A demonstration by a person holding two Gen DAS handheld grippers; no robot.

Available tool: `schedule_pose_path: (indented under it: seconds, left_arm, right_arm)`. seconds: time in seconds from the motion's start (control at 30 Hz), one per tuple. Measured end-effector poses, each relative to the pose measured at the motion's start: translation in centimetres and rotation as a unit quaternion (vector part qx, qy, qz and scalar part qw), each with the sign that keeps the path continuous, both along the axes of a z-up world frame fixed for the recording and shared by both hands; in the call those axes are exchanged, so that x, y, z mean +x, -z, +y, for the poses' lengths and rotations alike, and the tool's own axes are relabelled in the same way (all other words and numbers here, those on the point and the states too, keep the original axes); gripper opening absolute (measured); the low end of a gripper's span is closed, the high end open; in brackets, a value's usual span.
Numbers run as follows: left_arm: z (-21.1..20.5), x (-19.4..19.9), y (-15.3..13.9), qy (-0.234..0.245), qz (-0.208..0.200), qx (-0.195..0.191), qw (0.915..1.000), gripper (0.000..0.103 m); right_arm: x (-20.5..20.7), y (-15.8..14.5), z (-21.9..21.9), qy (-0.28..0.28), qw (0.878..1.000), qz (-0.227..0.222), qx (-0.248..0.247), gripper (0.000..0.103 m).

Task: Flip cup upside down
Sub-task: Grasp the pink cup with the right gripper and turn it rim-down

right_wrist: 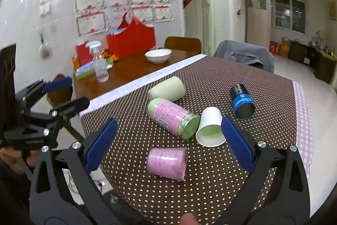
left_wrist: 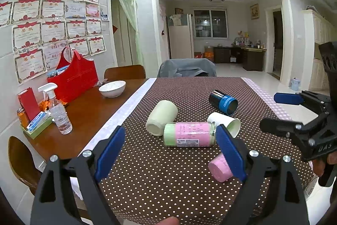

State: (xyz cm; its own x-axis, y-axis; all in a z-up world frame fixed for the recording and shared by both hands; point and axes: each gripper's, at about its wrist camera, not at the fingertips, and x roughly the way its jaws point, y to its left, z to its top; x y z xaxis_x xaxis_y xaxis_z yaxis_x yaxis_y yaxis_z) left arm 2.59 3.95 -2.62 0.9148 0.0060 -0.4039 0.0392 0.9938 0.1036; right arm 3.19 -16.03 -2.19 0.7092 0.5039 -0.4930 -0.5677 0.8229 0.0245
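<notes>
Several cups lie on their sides on the dotted brown tablecloth (left_wrist: 160, 178): a pale green cup (left_wrist: 161, 118) (right_wrist: 167, 89), a pink and green glass jar (left_wrist: 189, 134) (right_wrist: 172, 117), a white paper cup (left_wrist: 226, 122) (right_wrist: 210, 130), a blue and black cup (left_wrist: 223, 102) (right_wrist: 242, 101) and a pink cup (left_wrist: 220, 168) (right_wrist: 167, 162). My left gripper (left_wrist: 170, 155) is open and empty above the near table edge, its right finger in front of the pink cup. My right gripper (right_wrist: 168, 147) is open and empty, with the pink cup between its fingers' lines.
On the bare wood at the left stand a white bowl (left_wrist: 112, 88), a red bag (left_wrist: 74, 77), a spray bottle (left_wrist: 58, 109) and a small tray of items (left_wrist: 35, 125). Chairs stand at the far edge (left_wrist: 125, 72) and left side (left_wrist: 21, 161).
</notes>
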Motion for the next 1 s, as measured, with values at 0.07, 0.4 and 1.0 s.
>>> schedule_pose_path:
  seconds: [0.07,0.4,1.0]
  left_arm:
    - [0.2,0.2,0.2,-0.003,0.002,-0.002,1.0,0.086]
    - [1.2,1.5,1.7,-0.022,0.017,0.001,0.9996,0.086]
    - [3.1,4.8,5.9,-0.038,0.072,-0.007,0.9967,0.086]
  right_arm:
    - [0.1,0.3,0.3,-0.017,1.0,-0.005,-0.02,0.097]
    - [2.4,3.3,2.4,-0.148,0.974,0.012,-0.171,0.097]
    - [4.1,8.5,8.2,-0.355,0.834,0.062,-0.418,0.097]
